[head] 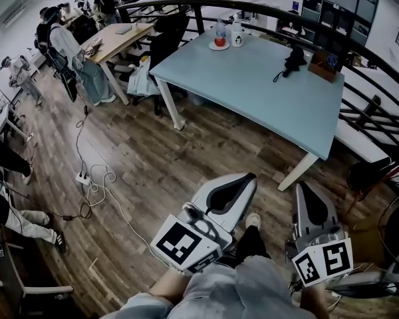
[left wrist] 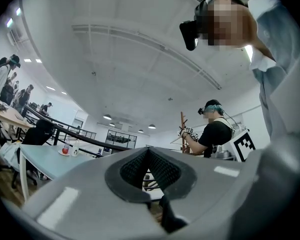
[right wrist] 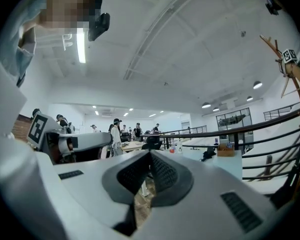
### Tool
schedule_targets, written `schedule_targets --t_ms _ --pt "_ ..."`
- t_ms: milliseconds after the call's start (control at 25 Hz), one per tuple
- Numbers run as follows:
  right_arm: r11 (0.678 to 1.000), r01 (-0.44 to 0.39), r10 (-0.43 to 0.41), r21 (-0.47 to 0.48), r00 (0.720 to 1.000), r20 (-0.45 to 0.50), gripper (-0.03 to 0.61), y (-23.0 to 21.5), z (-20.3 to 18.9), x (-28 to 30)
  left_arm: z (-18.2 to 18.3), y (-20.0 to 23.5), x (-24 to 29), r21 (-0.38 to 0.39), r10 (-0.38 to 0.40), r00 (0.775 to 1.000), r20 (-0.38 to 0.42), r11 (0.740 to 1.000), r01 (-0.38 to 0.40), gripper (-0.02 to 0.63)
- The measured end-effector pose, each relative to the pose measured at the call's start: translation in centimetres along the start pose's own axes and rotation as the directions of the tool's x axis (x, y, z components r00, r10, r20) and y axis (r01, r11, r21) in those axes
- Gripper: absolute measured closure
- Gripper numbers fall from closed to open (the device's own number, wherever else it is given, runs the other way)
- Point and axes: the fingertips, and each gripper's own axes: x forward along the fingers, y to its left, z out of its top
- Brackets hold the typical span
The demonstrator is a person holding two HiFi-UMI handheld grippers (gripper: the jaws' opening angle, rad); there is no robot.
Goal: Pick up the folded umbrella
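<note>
The folded umbrella (head: 294, 60) is black and lies near the far right corner of the pale blue table (head: 266, 92), its strap trailing to the left. It also shows small and dark in the right gripper view as the umbrella (right wrist: 208, 153) on the table (right wrist: 231, 166). Both grippers hang low over the wooden floor, well short of the table. My left gripper (head: 245, 177) is shut with nothing between its pads (left wrist: 162, 170). To its right, my right gripper (head: 302, 187) also stands shut and empty, pointing toward the table.
A wooden box (head: 323, 66) sits just right of the umbrella. A saucer with a red-filled glass (head: 219, 42) and a white mug (head: 237, 38) stand at the table's far edge. A black railing (head: 359, 108) curves behind. Cables and a power strip (head: 84, 177) lie on the floor; people work at left.
</note>
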Motion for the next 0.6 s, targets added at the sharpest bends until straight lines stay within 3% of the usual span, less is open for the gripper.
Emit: schedule_targets --t_ms 600 --pt "0.996 -0.09 0.09 0.013 0.996 -0.006 0.58 -6.9 0.7 8.9 0.3 5.4 9.1 0.016 0.057 0.998 0.009 0.998 -0.057 0.609"
